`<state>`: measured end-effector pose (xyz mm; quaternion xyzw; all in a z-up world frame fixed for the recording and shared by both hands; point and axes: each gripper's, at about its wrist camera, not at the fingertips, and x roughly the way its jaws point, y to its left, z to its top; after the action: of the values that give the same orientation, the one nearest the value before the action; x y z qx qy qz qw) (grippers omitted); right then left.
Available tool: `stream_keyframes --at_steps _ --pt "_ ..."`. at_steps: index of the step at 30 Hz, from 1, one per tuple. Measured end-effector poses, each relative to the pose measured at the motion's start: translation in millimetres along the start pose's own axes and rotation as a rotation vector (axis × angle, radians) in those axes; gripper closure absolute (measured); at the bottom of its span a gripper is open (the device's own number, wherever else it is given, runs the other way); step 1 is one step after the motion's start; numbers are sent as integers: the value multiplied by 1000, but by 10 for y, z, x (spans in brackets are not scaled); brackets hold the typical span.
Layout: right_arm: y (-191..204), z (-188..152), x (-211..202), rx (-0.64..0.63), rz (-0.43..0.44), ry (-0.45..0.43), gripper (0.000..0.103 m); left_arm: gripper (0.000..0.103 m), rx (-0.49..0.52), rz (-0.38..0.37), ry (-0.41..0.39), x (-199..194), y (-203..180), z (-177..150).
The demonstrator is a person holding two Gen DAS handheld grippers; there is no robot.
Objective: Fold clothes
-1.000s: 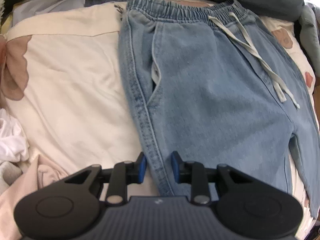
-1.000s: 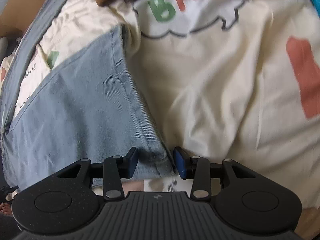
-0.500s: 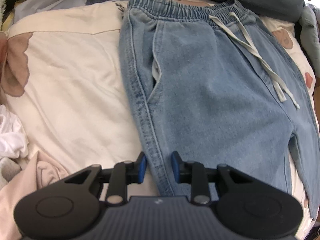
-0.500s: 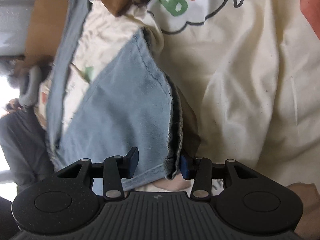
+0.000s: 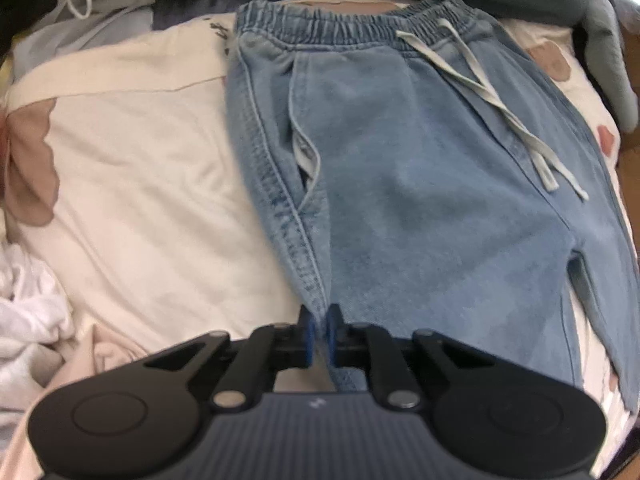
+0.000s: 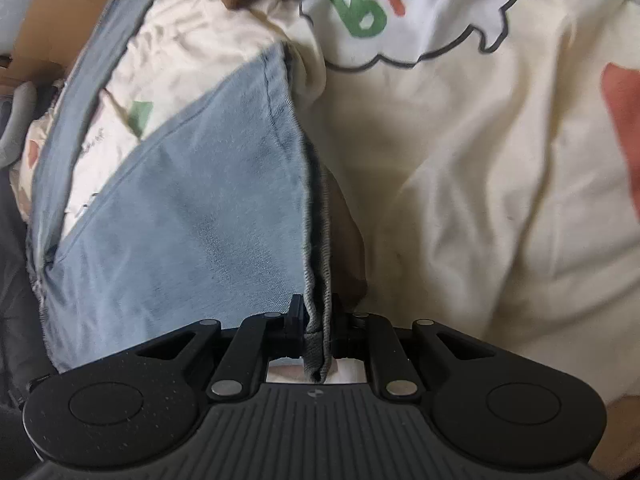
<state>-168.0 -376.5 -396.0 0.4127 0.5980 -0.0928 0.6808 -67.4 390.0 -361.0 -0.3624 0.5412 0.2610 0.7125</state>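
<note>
Left gripper sits bottom center of its view, blue pads pressed tight on the stitched side seam of the jeans, so it's pinching soft, washed light denim. From there the jeans run up the frame to a gathered elastic waistband at the top, with a flat pale drawstring trailing toward the right. They lie flat on a cream bedsheet with brownish blobs; crumpled white fabric sits lower left.

Right gripper, also bottom center, is clamped on the jeans' hem edge, which stands up as a thick dark ridge. The leg fans out to the left, and a cream sheet with colourful letters is at the upper right.
</note>
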Motion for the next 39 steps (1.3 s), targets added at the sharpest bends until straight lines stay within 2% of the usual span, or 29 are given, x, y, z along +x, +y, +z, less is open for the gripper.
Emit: stream_keyframes --at_steps 3,8,10,15,17,18,19,20,22,28,33,37,39 --pt "61 -26 -118 -40 -36 25 94 96 22 -11 11 -60 26 53" --pt "30 -97 -195 -28 -84 33 94 96 42 -22 34 -139 127 137" --pt "-1 -108 -188 -15 -97 32 94 96 54 -11 43 -42 -117 285" --pt "-129 -176 -28 37 -116 49 93 93 61 38 48 194 -228 365" --pt "-156 -204 51 61 -121 65 92 87 53 51 49 226 -238 405" --pt "-146 -213 68 59 -125 70 91 86 48 47 41 222 -228 431" --pt "-135 -223 86 58 -130 74 88 81 44 42 29 212 -215 457" --pt "-110 -223 103 52 -131 75 86 72 40 45 16 197 -194 489" --pt "-68 -211 87 36 -133 70 81 60 21 54 -11 159 -133 564" --pt "-61 -181 -34 9 -103 40 80 60 -54 7 -62 90 84 850" --pt "-41 -164 -109 -11 -147 -11 77 60 -82 -18 -105 50 195 1032" --pt "28 -107 -140 -28 -174 -31 75 60 -81 -14 -178 12 231 1054" --pt "49 -85 -164 -34 -183 -42 72 60 -106 -25 -180 -19 274 1089"
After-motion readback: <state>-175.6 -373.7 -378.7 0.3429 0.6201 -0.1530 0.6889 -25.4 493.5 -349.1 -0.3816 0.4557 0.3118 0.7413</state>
